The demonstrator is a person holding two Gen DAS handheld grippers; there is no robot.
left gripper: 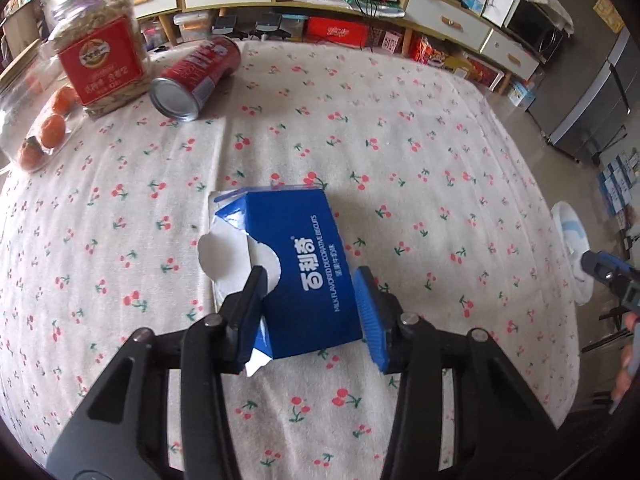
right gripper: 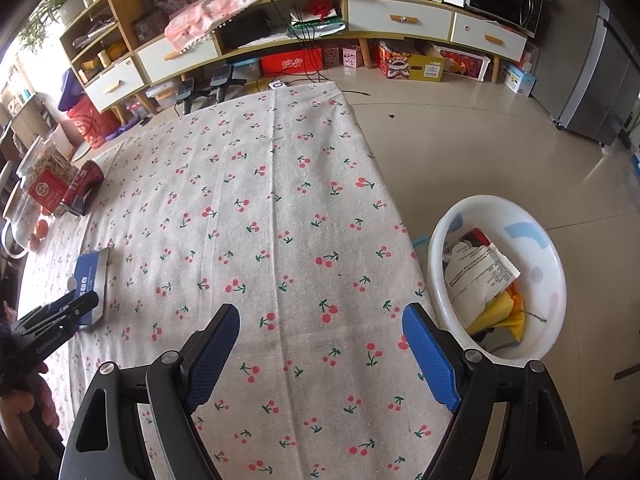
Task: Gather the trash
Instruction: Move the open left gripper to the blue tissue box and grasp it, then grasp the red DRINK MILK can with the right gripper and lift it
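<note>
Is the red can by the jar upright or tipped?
Tipped. The red can lies on its side on the tablecloth, silver end facing the left wrist camera, beside the jar.

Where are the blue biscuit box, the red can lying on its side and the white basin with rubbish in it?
blue biscuit box [left gripper: 308, 276]: left wrist view, on its printed blue top face.
red can [left gripper: 200, 70]: left wrist view, on its red side wall.
white basin [right gripper: 536, 236]: right wrist view, on its bare inner wall.
</note>
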